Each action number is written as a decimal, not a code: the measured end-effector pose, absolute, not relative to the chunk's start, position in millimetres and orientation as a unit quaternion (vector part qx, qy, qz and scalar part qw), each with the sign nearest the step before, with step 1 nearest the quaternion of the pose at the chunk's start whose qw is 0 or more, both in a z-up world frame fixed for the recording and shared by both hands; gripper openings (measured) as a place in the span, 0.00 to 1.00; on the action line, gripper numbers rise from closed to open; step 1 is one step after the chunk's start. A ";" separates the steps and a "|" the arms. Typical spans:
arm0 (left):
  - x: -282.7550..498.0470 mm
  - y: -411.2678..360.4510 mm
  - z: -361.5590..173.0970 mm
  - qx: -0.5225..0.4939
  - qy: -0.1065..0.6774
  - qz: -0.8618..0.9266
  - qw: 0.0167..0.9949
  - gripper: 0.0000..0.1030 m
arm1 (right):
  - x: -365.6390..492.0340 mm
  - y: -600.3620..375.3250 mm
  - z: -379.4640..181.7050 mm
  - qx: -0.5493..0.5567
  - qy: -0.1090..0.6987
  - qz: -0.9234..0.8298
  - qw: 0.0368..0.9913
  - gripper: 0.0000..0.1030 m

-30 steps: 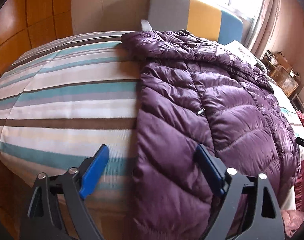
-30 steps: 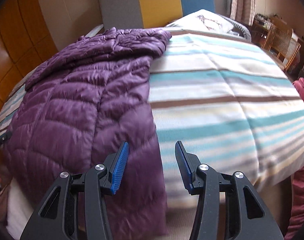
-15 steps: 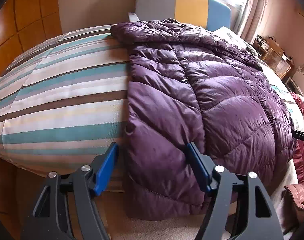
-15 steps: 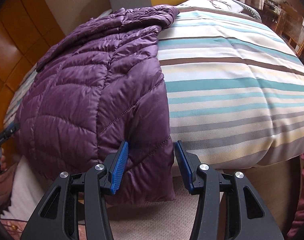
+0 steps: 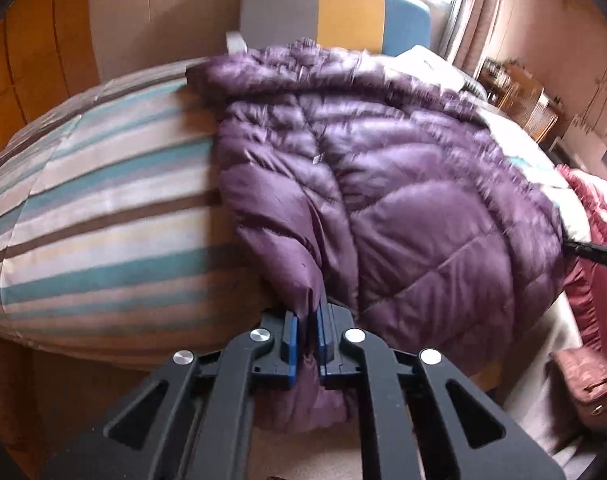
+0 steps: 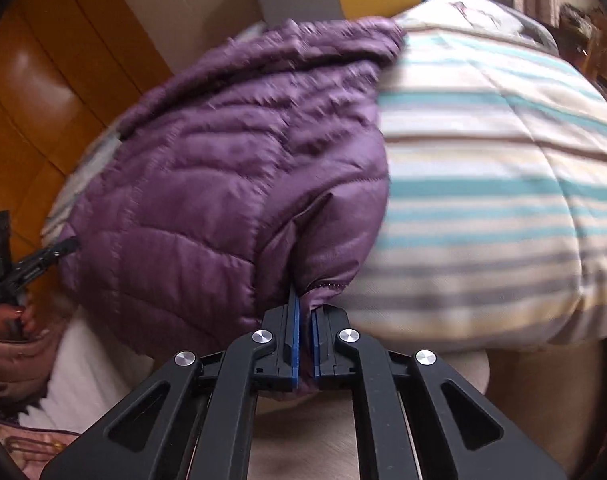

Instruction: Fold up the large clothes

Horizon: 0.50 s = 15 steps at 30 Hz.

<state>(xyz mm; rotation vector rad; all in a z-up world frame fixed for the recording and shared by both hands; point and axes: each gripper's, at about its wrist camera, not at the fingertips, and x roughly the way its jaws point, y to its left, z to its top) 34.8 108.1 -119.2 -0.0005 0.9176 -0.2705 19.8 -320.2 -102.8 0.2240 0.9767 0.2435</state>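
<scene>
- Now, in the left wrist view, the left gripper (image 5: 307, 320) has its blue pads pressed together, pinching the bottom edge of the purple puffy jacket (image 5: 383, 184).
- The jacket spreads out ahead of these tongs and off to their right, lying on the striped blanket (image 5: 103, 208).
- The blanket fills the space to the left of the tongs, and a grey, yellow and blue headboard (image 5: 335, 16) stands far ahead of them.
- A pink bag (image 5: 587, 388) sits low on the right of the tongs.
- Next, in the right wrist view, the right gripper (image 6: 304, 312) is also squeezed tight, pinching a corner of the jacket (image 6: 223, 184) hem.
- The jacket lies ahead of these tongs and to their left, and the blanket (image 6: 495, 200) is on their right.
- Far to the left of these tongs, the black tips of the left gripper (image 6: 43, 258) touch the jacket's other edge.
</scene>
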 end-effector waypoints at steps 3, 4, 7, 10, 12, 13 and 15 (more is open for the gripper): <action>27.6 110.4 -98.0 -0.016 0.405 -0.144 0.903 0.04 | 16.4 -316.4 -81.9 0.110 0.423 0.152 0.886 0.04; 23.2 110.7 -86.8 -0.019 0.385 -0.149 0.911 0.04 | 14.1 -316.7 -75.5 0.117 0.407 0.167 0.890 0.04; 15.9 116.5 -65.5 -0.041 0.349 -0.162 0.922 0.04 | 10.0 -317.8 -56.6 0.142 0.363 0.198 0.899 0.04; 7.2 123.1 -46.8 -0.062 0.318 -0.172 0.930 0.04 | 5.8 -316.7 -43.0 0.149 0.335 0.222 0.903 0.04; 0.4 125.7 -36.9 -0.067 0.301 -0.174 0.935 0.04 | -0.4 -315.5 -34.9 0.143 0.316 0.245 0.905 0.04; -5.6 128.3 -30.3 -0.076 0.291 -0.179 0.937 0.04 | -5.5 -312.9 -27.3 0.137 0.298 0.264 0.907 0.04; -13.6 133.0 -20.2 -0.099 0.278 -0.191 0.936 0.04 | -11.5 -312.7 -17.1 0.138 0.275 0.296 0.905 0.04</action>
